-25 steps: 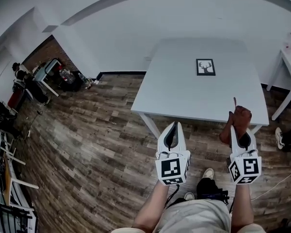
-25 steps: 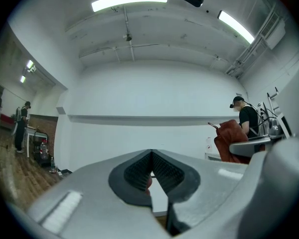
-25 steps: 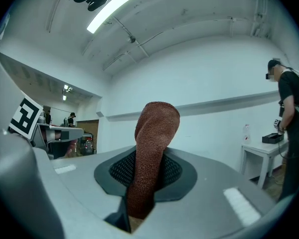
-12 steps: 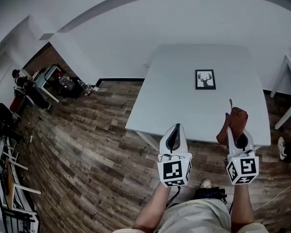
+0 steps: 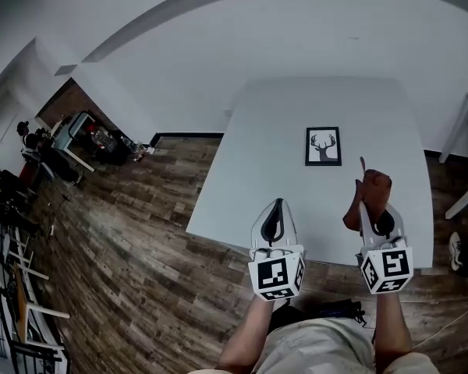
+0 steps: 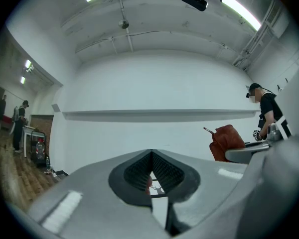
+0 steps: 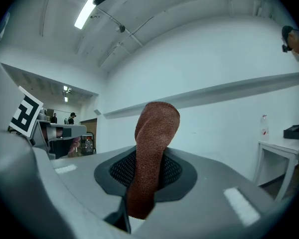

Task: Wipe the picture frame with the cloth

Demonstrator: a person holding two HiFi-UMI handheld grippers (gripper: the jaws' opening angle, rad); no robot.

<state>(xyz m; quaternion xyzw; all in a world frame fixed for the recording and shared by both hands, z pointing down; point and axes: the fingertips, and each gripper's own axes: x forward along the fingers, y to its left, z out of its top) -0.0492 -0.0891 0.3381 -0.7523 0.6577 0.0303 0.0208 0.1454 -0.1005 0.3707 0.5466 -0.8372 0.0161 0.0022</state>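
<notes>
Frame: small black-rimmed picture frame with a deer print (image 5: 324, 146), flat mid-worktop on white rectangular table (image 5: 249, 178).
Cloth: rust-brown knitted cloth (image 5: 372, 192), above near edge.
Right gripper (image 5: 374, 213): jaws pinching cloth.
Left gripper (image 5: 277, 207): jaws pressed together, empty.

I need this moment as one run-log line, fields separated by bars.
phase: before wipe | left gripper: shut, empty | right gripper: shut on cloth | picture frame: flat on table, untouched, ahead of grippers
</notes>
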